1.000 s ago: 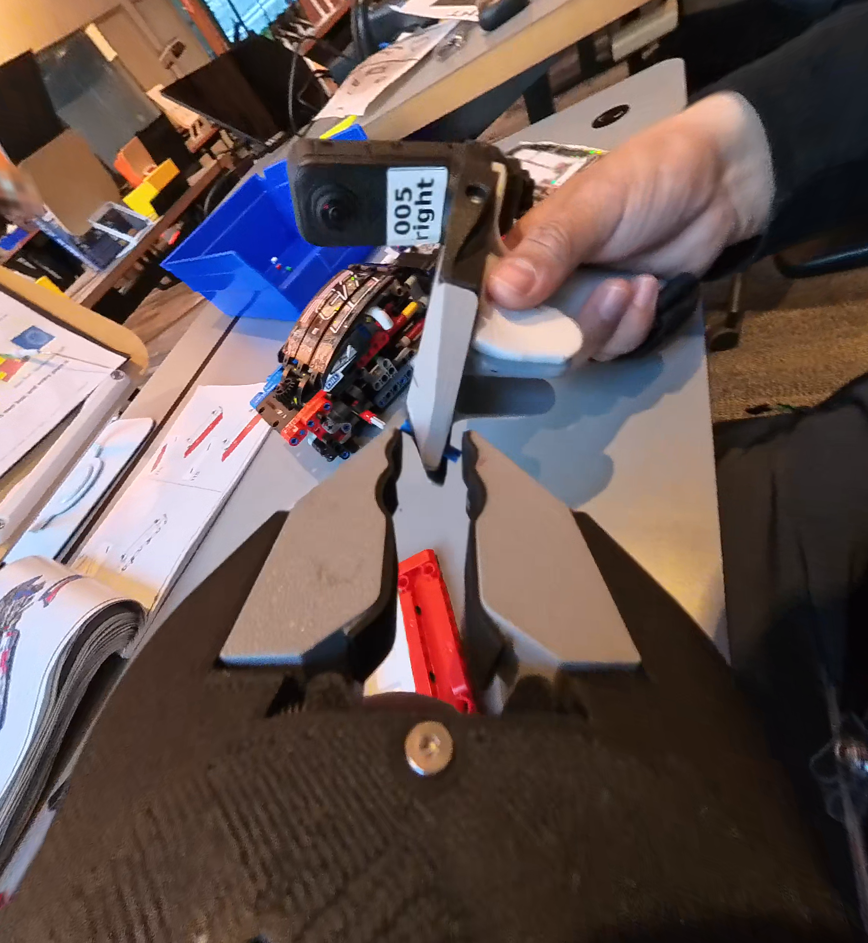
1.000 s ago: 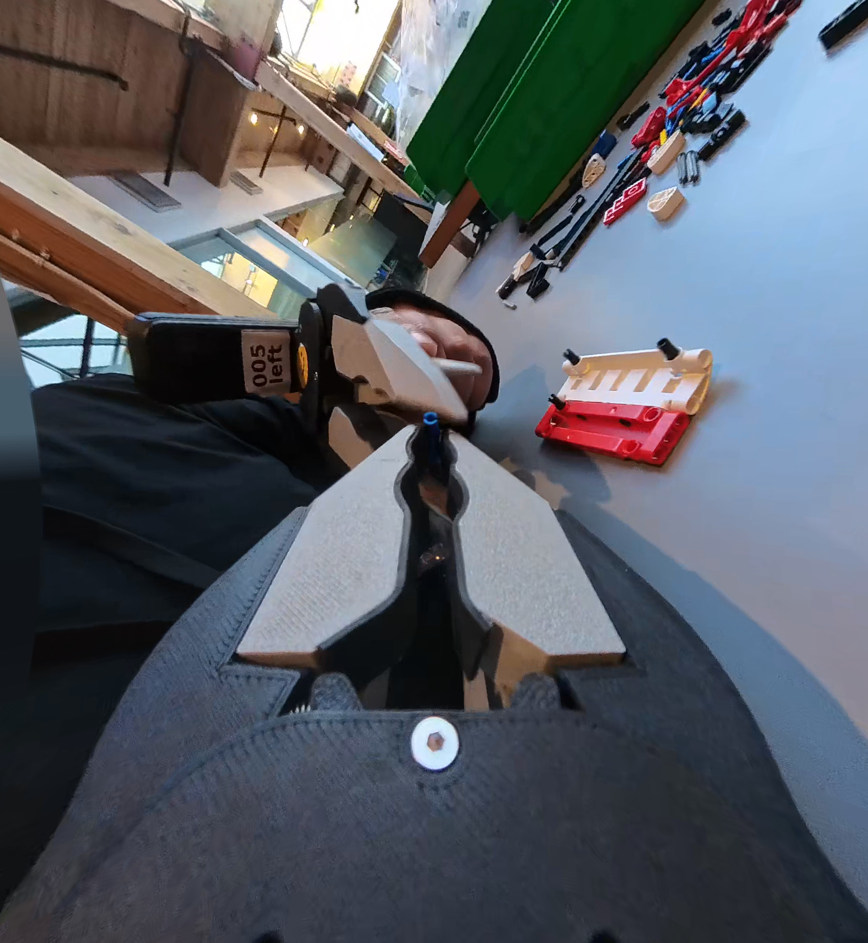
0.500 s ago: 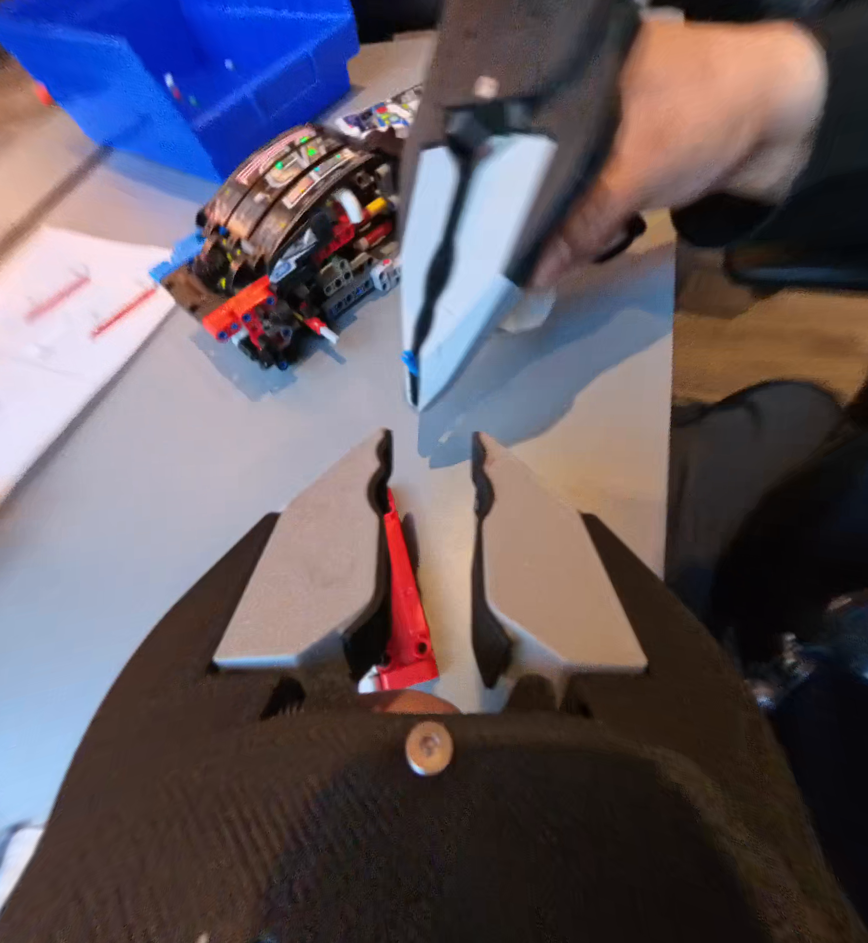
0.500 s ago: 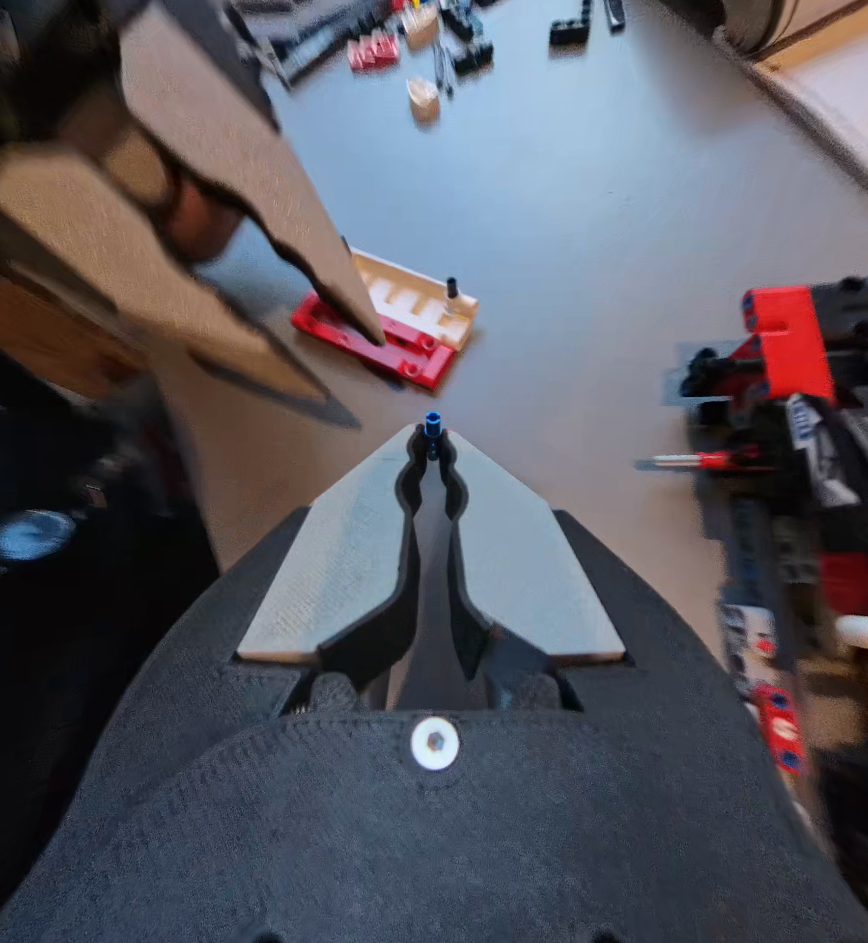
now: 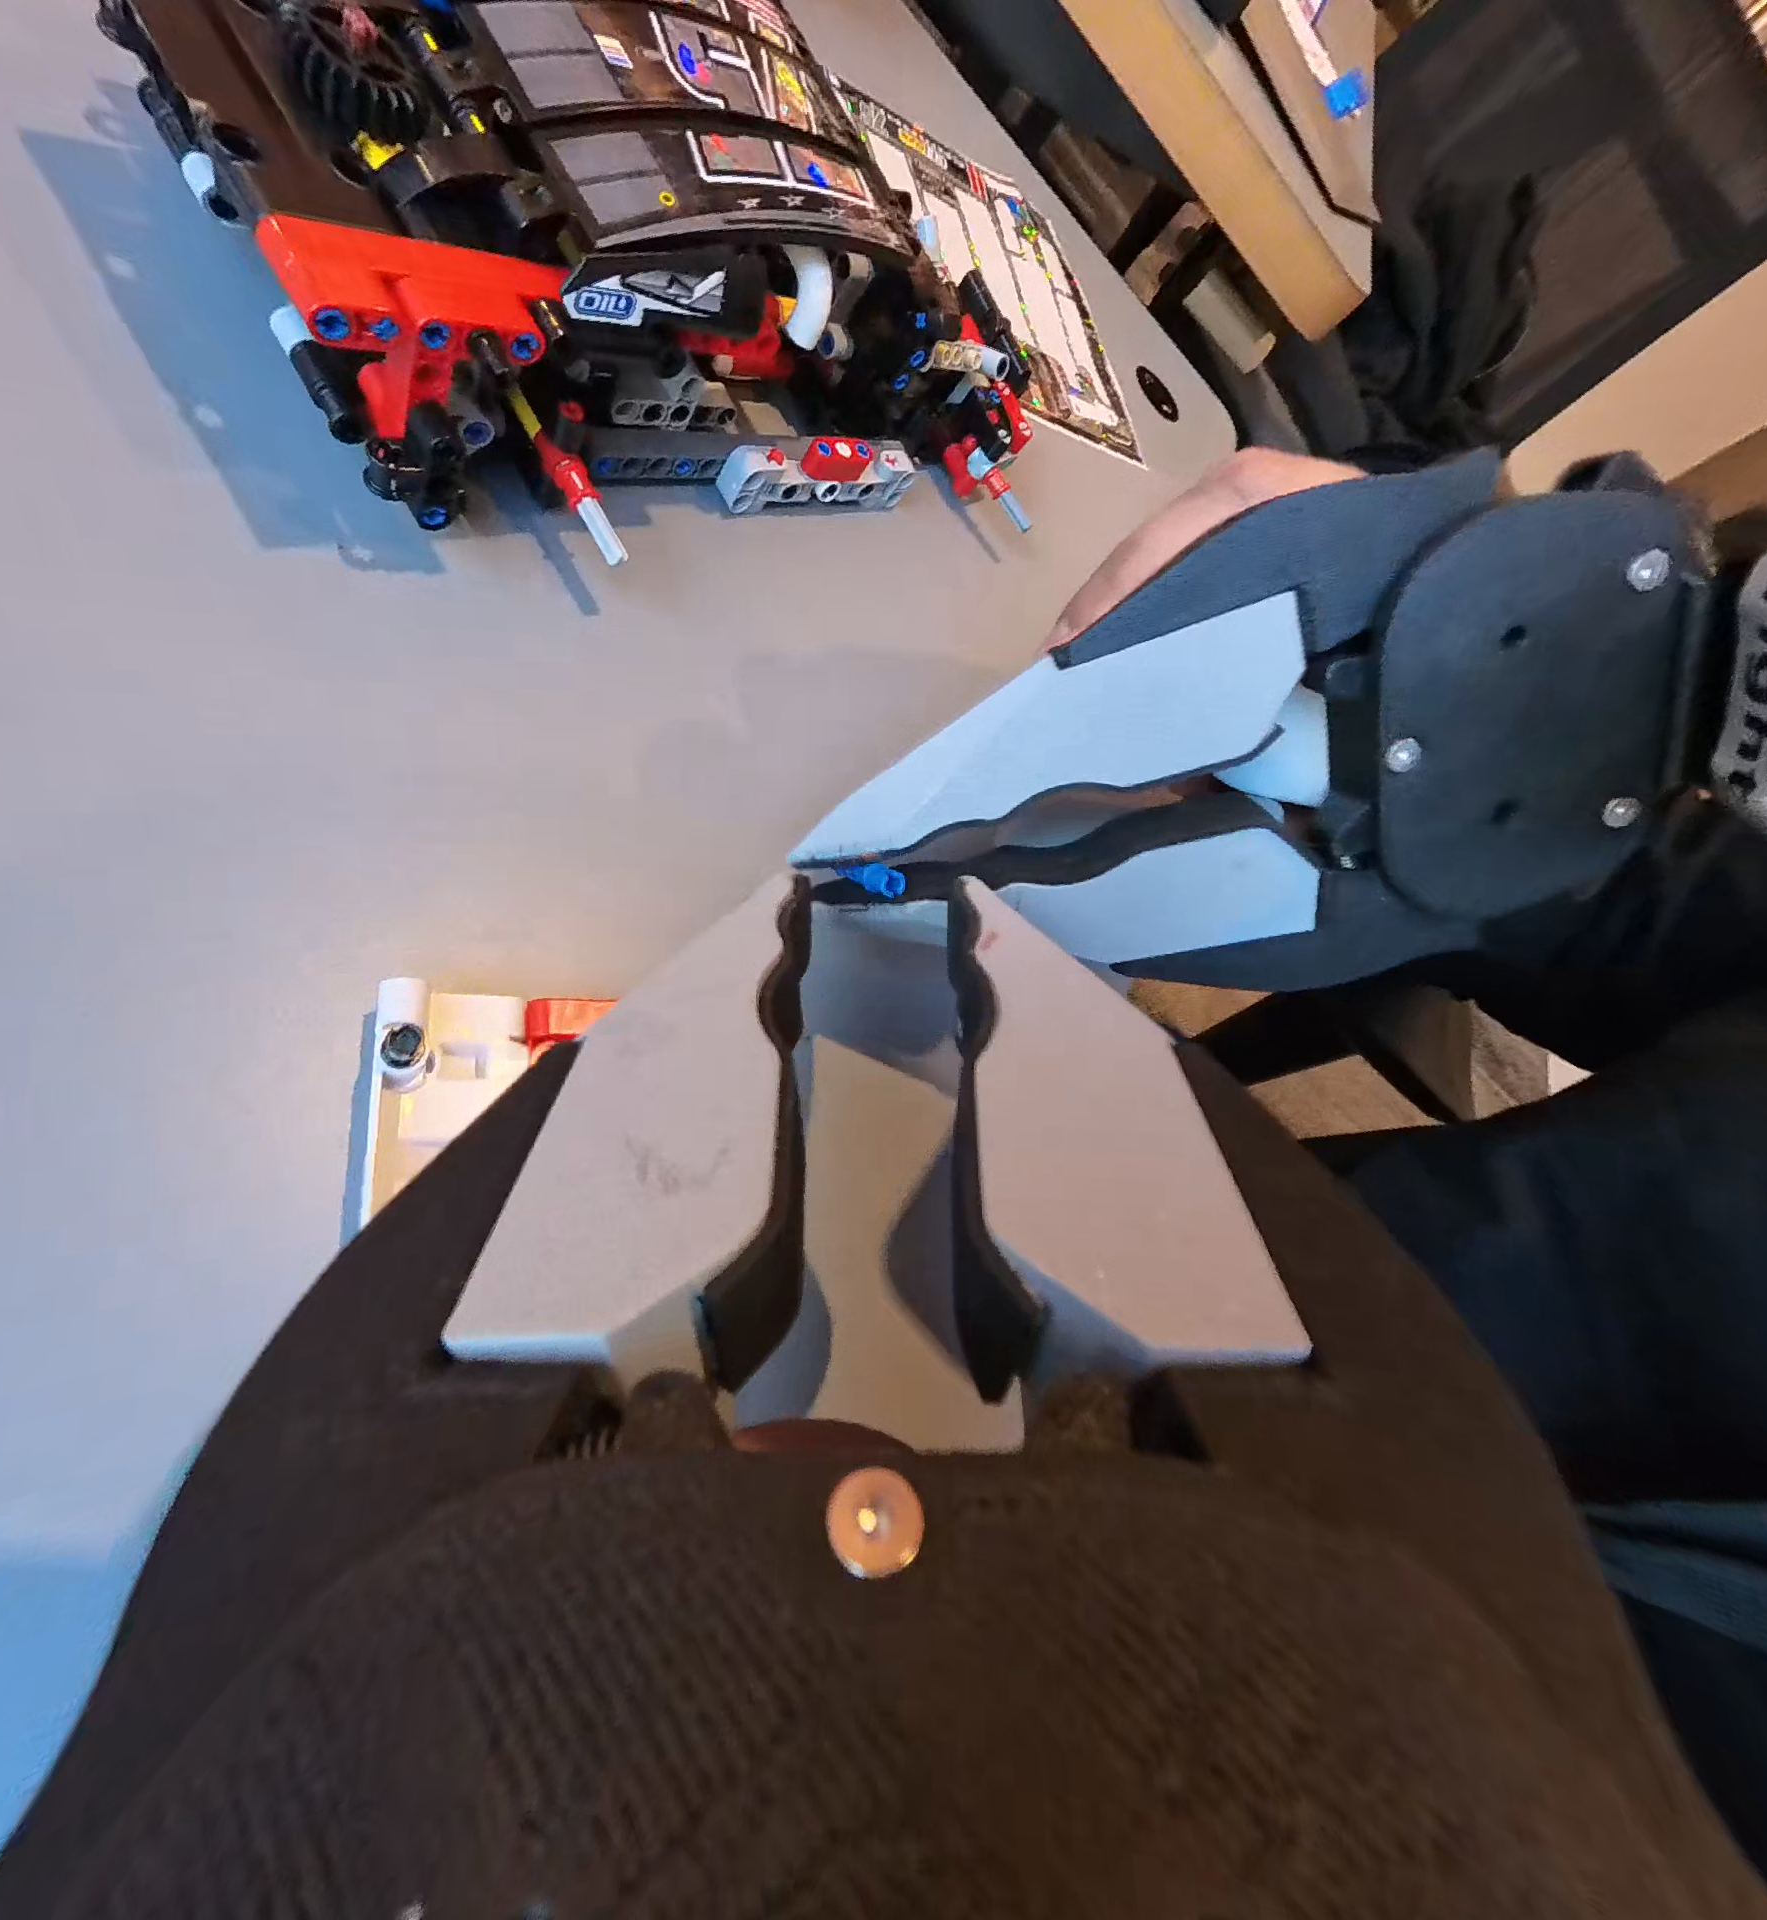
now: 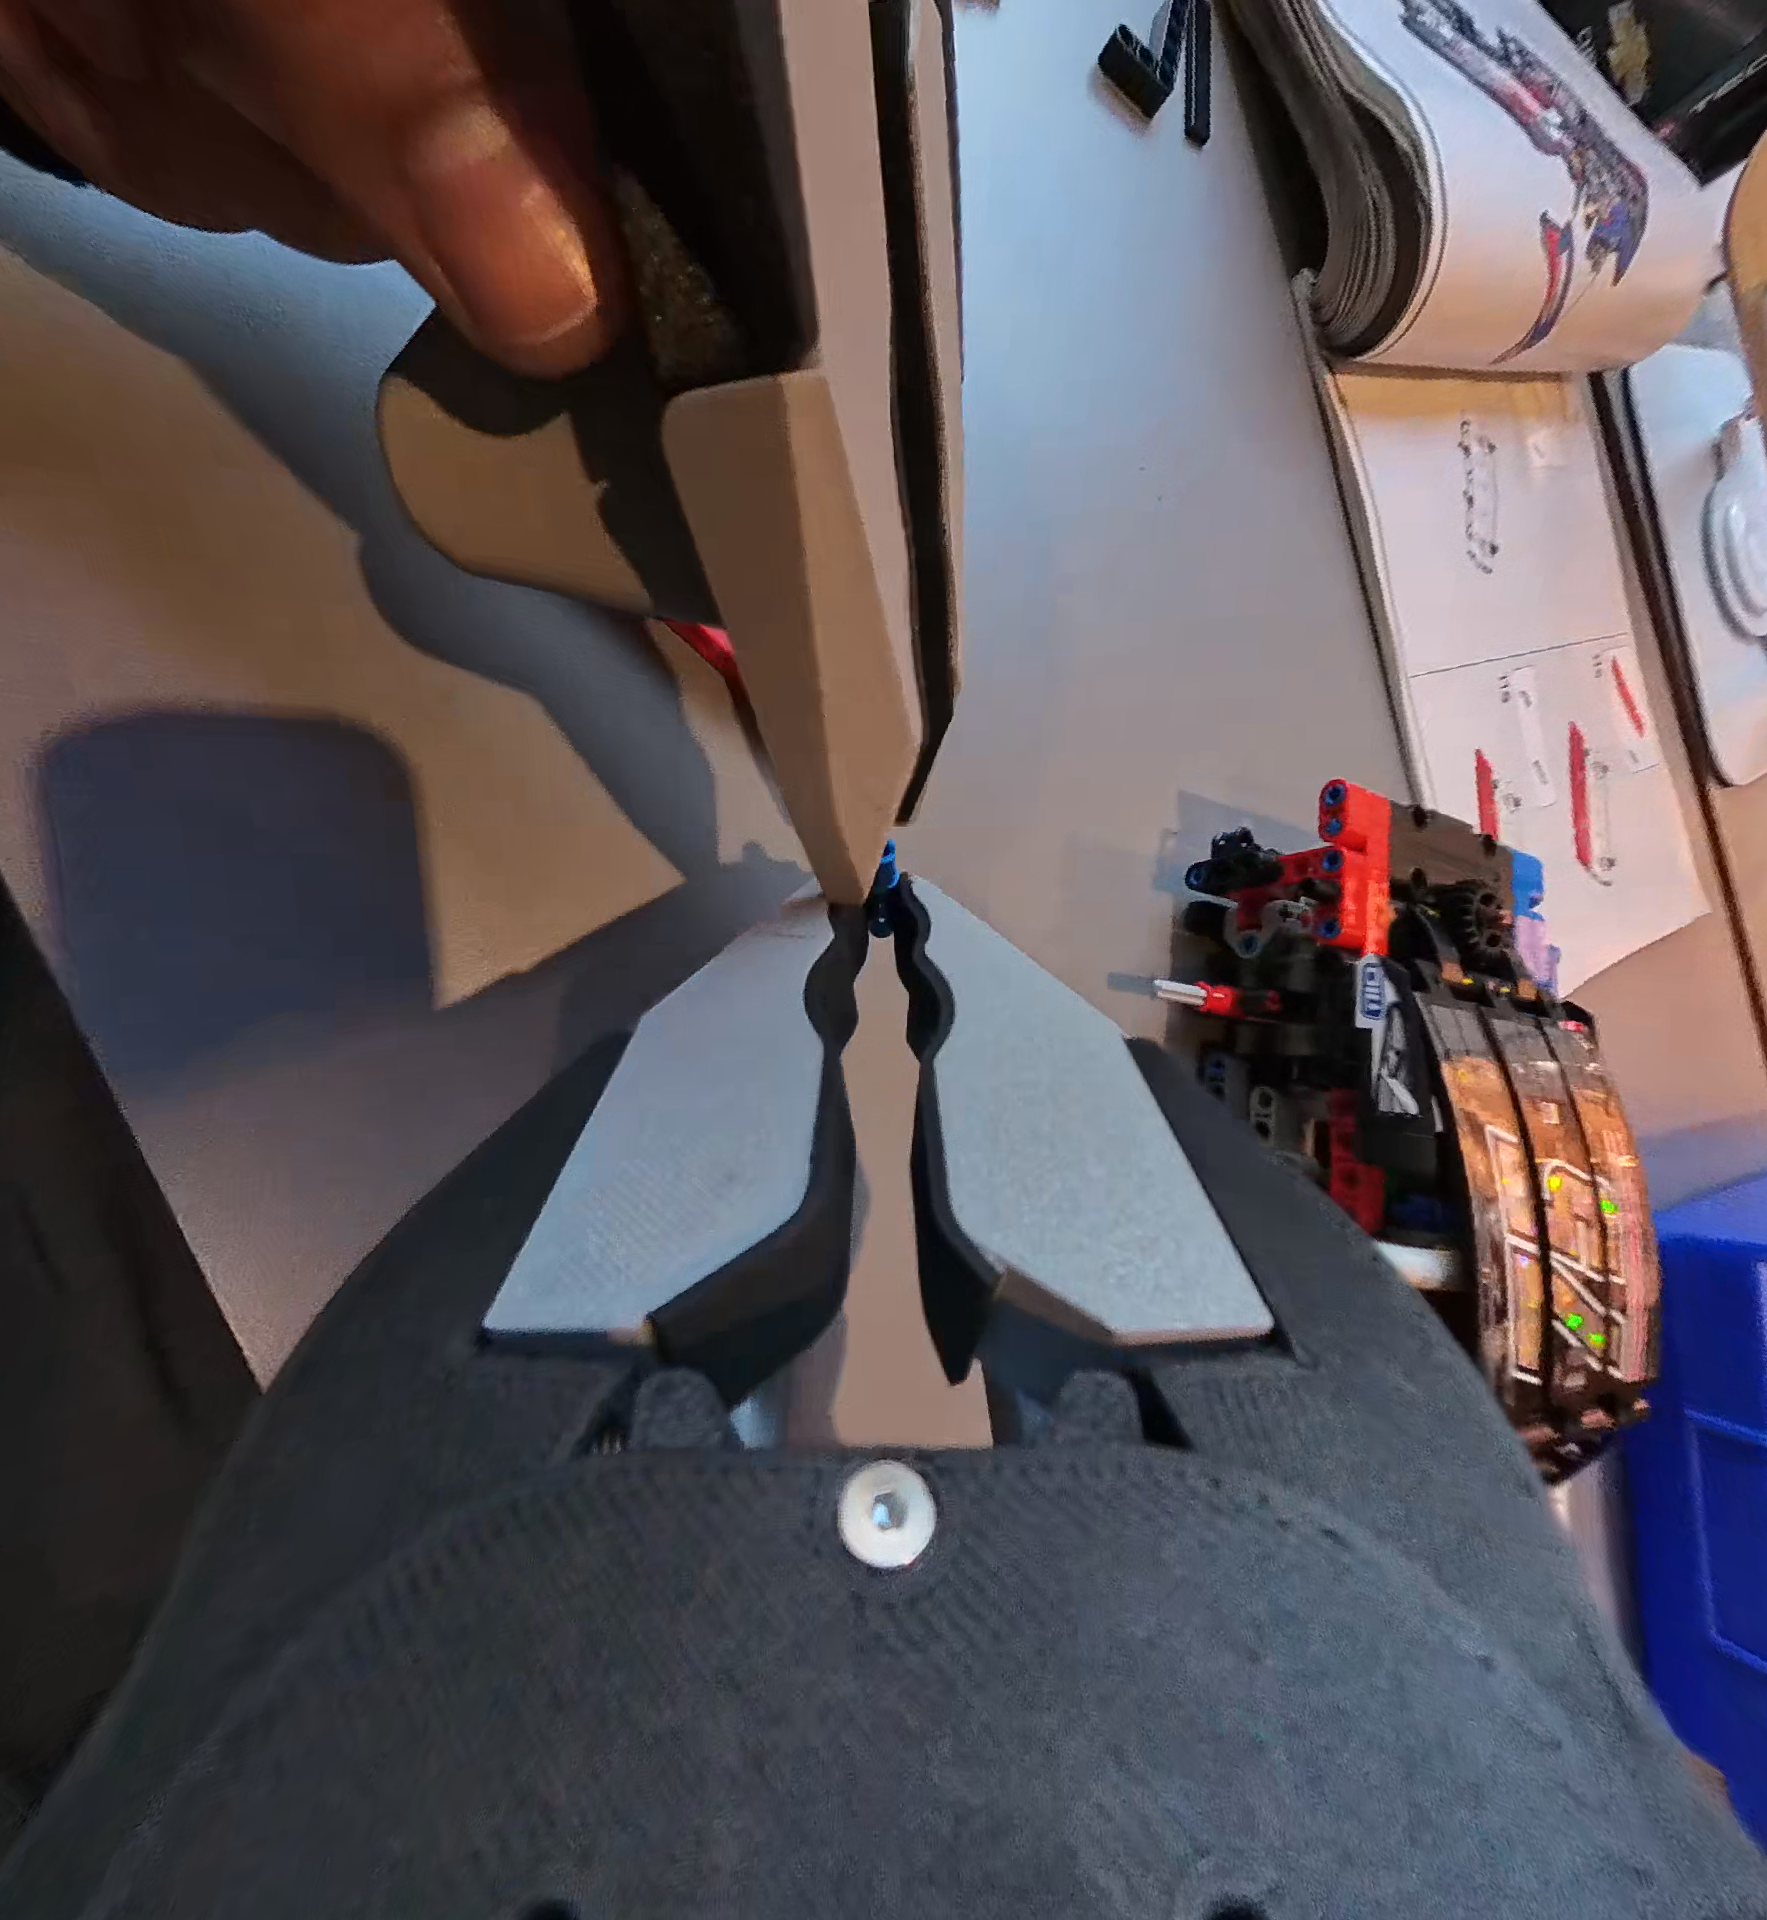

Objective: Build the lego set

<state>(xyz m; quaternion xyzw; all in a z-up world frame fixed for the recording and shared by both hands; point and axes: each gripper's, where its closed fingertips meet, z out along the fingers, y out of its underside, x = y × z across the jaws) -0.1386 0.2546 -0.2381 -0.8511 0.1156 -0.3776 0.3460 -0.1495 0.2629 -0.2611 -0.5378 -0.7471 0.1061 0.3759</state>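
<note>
The right gripper (image 6: 884, 899) pinches a tiny blue pin (image 6: 887, 873) near the table's (image 5: 235, 779) edge, the left gripper (image 5: 879, 899) is open and probably empty, so a bump could drop it.

The pin (image 5: 877, 883) is blue. The fingers (image 5: 650, 1132) of both grippers are grey with black inner pads. The half-built model (image 5: 588, 260) is mostly black and red, with many-coloured stickers. The panel (image 5: 432, 1081) on the grey table (image 5: 235, 779) is white beside a red part. The bin (image 6: 1752, 1455) is blue.
</note>
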